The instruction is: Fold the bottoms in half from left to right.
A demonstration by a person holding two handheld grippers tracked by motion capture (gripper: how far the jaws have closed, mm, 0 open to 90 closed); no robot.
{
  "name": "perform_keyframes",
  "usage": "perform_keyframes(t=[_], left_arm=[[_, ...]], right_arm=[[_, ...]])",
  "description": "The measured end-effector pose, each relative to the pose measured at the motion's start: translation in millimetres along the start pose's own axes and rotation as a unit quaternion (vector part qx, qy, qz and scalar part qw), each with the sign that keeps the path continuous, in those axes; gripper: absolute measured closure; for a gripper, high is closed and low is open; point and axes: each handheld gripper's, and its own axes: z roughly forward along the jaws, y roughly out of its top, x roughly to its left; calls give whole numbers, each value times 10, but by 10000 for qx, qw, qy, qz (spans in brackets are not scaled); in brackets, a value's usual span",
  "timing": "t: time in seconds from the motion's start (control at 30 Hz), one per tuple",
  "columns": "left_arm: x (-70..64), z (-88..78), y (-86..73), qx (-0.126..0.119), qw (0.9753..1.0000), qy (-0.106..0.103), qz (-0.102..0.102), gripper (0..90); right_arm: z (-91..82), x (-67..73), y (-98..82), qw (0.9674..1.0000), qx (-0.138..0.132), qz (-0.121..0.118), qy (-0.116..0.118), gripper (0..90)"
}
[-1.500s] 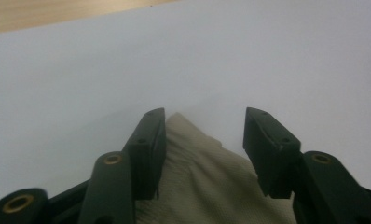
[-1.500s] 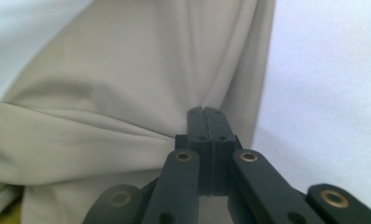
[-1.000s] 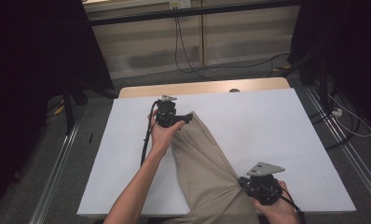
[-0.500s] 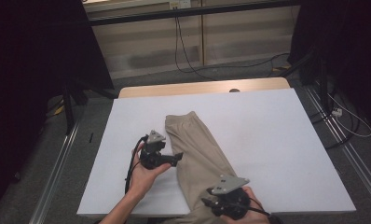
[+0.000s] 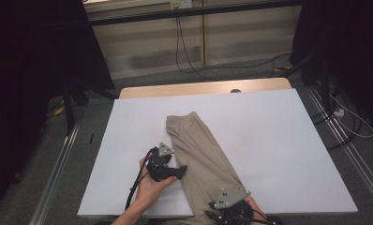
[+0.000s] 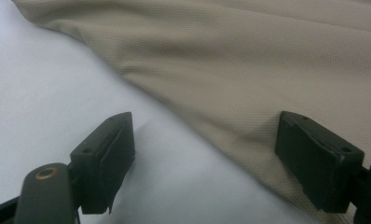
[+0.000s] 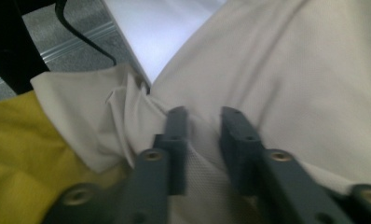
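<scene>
The beige trousers [image 5: 201,154] are laid out lengthwise but not yet folded — the left gripper [image 5: 179,170] gapes at their edge, the right gripper [image 7: 203,135], jaws just narrowed, straddles cloth at the near end ungripped.

From my feed I see the white desk [image 5: 278,154] with a bare wooden strip [image 5: 203,88] along its far edge. Beyond it, black cables [image 5: 194,65] trail over grey carpet [image 5: 212,75] before a pale wall panel [image 5: 142,47]. Metal rails [image 5: 58,187] flank the desk. Yellow cloth [image 7: 20,158] lies below the near edge.
</scene>
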Motion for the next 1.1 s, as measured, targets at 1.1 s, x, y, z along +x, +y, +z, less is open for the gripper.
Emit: perform_keyframes(t=[1.1], left_arm=[[-391,-415,-86,-165,9954,-892,315,435]], right_arm=[[-743,-214,-482,9950,-133,699,-706,707]])
